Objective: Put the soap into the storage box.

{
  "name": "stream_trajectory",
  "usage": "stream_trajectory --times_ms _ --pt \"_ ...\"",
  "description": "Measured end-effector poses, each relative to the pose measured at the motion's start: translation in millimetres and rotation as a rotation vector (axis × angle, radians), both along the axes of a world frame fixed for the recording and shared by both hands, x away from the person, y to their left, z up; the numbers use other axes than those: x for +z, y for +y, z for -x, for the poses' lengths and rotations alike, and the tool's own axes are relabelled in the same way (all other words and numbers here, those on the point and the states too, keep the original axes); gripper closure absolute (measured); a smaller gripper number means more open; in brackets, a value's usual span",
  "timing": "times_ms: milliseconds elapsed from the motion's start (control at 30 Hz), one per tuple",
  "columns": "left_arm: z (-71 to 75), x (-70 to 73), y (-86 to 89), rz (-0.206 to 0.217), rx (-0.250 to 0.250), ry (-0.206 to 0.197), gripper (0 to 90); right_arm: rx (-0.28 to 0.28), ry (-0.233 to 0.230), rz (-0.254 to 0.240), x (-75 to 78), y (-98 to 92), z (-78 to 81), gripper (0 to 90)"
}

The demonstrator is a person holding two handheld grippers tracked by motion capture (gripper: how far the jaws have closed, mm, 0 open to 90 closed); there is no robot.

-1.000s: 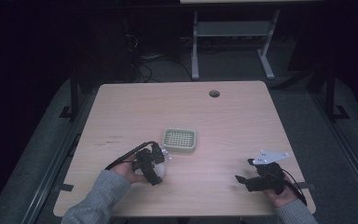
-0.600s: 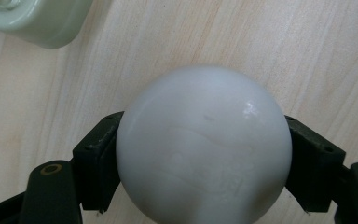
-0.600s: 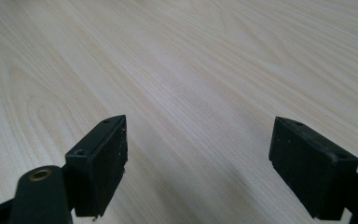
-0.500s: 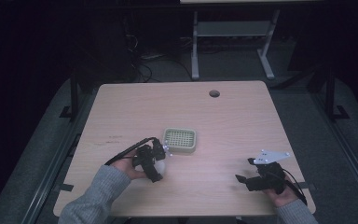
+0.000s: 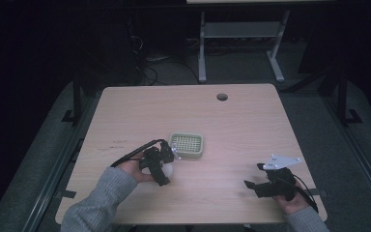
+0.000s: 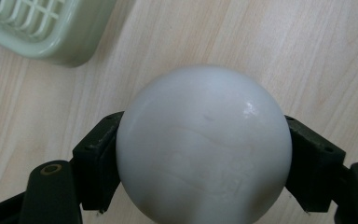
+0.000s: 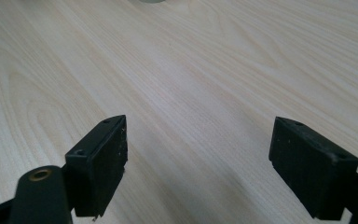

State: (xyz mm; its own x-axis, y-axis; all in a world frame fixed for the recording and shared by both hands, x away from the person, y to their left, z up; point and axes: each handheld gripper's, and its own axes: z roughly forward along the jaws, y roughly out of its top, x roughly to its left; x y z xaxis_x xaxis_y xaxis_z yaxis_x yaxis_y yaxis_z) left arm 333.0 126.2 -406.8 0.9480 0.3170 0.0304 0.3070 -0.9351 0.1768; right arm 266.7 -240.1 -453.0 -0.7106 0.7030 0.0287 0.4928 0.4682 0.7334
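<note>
Between the left gripper [image 6: 204,154] jaws sits a clamped white ball [image 6: 204,144]; right gripper [image 7: 216,163] jaws gape wide.

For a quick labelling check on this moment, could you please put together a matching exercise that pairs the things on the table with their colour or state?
Things:
1. white ball
2. slotted tray
3. left gripper
4. right gripper

Descriptions:
A. pale green, lying on the table
B. open over bare wood
C. shut on a round thing
D. held between two black jaws

Pairs: 1-D, 2-A, 3-C, 4-B
</note>
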Motion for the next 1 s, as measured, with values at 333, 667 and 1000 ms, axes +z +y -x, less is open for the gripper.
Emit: stream_trajectory --times_ms 333,667,1000 --pt "-5.4 2.3 -3.5 -0.001 -0.008 0.010 23.1 0.000 0.002 -0.006 0.0 0.4 0.1 18.7" --pt "-13.7 9.8 -5.4 -0.001 -0.007 0.008 23.1 0.003 -0.003 -0.003 0.7 1.6 0.2 18.7" --pt "-20.2 16.2 -10.2 -0.004 -0.009 0.013 23.1 0.001 -0.006 -0.007 1.5 1.6 0.7 18.7"
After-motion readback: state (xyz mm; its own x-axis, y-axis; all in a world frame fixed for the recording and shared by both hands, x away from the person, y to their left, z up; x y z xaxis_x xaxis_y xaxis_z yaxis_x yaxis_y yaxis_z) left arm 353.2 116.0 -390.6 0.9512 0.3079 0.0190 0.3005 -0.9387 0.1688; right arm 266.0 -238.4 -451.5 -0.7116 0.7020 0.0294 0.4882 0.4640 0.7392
